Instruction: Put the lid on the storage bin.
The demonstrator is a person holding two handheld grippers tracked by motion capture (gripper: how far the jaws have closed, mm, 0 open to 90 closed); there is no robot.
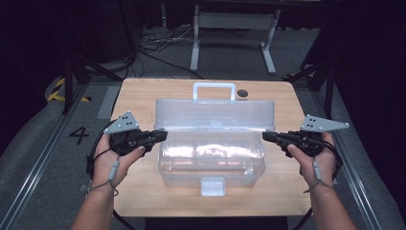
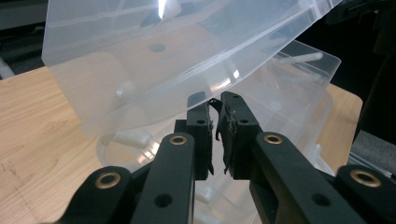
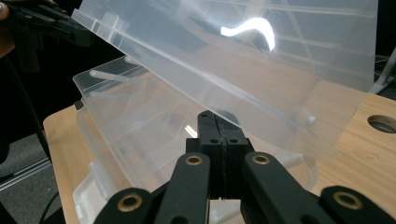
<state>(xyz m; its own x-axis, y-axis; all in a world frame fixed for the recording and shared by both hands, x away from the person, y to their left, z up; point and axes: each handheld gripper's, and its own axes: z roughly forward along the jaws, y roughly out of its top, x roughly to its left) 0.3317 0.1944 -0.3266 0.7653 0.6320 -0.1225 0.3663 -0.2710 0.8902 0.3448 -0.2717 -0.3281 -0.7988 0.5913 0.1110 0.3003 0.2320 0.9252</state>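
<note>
High view: a clear plastic box (image 1: 213,158) sits mid-table, its lid (image 1: 214,114) half raised. Left gripper (image 1: 162,136) and right gripper (image 1: 267,136), both clenched empty (tips under lid edges), must next push it fully open, I judge.

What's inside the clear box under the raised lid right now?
Through the clear box only its own moulded ribs and glare show; I make out no loose item, though reflections blur the floor. The lid stands raised, with the left gripper and right gripper at its ends.

Clear plastic toolbox (image 1: 210,158) with a whitish latch (image 1: 212,186), on a pale wood-grain table (image 1: 139,96); both grippers black.
</note>
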